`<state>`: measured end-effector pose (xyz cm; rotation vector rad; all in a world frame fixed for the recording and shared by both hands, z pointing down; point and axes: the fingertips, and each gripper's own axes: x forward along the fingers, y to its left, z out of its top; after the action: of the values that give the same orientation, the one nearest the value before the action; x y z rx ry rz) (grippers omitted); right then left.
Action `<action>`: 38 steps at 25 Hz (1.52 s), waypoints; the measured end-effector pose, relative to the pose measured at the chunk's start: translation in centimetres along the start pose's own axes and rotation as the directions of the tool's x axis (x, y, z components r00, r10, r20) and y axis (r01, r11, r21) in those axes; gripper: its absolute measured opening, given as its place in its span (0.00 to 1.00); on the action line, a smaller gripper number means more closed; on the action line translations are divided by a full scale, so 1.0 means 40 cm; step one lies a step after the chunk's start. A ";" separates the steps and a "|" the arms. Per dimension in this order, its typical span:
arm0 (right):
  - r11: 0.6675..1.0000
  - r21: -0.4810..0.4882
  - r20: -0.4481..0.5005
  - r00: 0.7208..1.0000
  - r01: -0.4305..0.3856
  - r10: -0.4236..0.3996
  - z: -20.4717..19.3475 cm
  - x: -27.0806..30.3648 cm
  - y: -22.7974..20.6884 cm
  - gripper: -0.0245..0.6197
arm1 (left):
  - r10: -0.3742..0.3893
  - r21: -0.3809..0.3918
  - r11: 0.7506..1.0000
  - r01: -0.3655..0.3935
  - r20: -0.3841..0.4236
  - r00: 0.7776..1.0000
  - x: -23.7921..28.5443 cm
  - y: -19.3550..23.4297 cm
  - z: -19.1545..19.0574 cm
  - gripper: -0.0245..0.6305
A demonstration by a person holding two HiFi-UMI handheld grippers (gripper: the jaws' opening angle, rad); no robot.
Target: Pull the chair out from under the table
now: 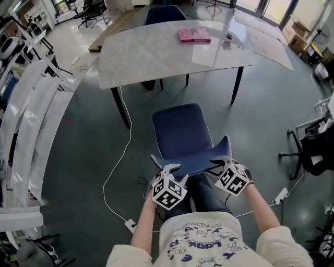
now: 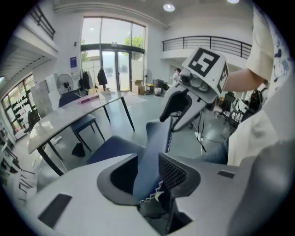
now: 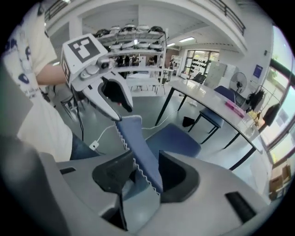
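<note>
The dark blue chair stands on the floor a little in front of the marble-topped table, its seat out from under the top. Its backrest is nearest me. My left gripper straddles the backrest's left top edge, and my right gripper straddles its right top edge. In both gripper views the padded edge with white stitching passes between the jaws with a dark gap beside it. Both grippers are open around the edge and do not clamp it.
A pink book and a small object lie on the table. A second blue chair sits at its far side. White racks line the left, and a black office chair is at the right. A white cable crosses the floor.
</note>
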<state>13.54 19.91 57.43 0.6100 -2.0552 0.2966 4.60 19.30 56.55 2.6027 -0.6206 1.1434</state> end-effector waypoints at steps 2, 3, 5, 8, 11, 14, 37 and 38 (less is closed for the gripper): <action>0.997 0.069 0.111 0.993 0.025 -0.032 0.056 -0.039 -0.033 0.31 | 0.050 -0.077 0.996 -0.043 0.097 0.994 -0.039 0.041 0.058 0.23; 0.994 0.095 0.166 0.983 0.058 -0.073 0.085 -0.058 -0.059 0.30 | 0.091 -0.105 0.992 -0.076 0.141 0.986 -0.062 0.067 0.088 0.22; 0.978 0.150 0.263 0.948 0.143 -0.179 0.137 -0.103 -0.121 0.24 | 0.189 -0.139 0.977 -0.162 0.207 0.960 -0.109 0.122 0.142 0.15; 0.936 0.254 0.348 0.880 0.243 -0.323 0.190 -0.174 -0.210 0.15 | 0.338 -0.156 0.939 -0.307 0.253 0.906 -0.178 0.196 0.208 0.12; 0.904 0.318 0.412 0.816 0.287 -0.404 0.243 -0.243 -0.264 0.12 | 0.449 -0.186 0.893 -0.411 0.273 0.851 -0.248 0.253 0.249 0.10; 0.872 0.366 0.475 0.740 0.325 -0.475 0.292 -0.321 -0.293 0.09 | 0.512 -0.261 0.856 -0.447 0.302 0.804 -0.308 0.284 0.282 0.09; 0.719 0.546 0.567 0.443 0.430 -0.695 0.301 -0.629 -0.301 0.05 | 0.758 -0.507 0.652 -0.564 0.400 0.516 -0.533 0.172 0.434 0.07; 0.719 0.547 0.567 0.443 0.428 -0.695 0.298 -0.630 -0.302 0.05 | 0.761 -0.508 0.648 -0.568 0.397 0.514 -0.532 0.167 0.433 0.07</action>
<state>22.27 12.13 29.41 1.8753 -2.3928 -0.0627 -0.25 13.05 29.45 2.4073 -1.9287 0.2319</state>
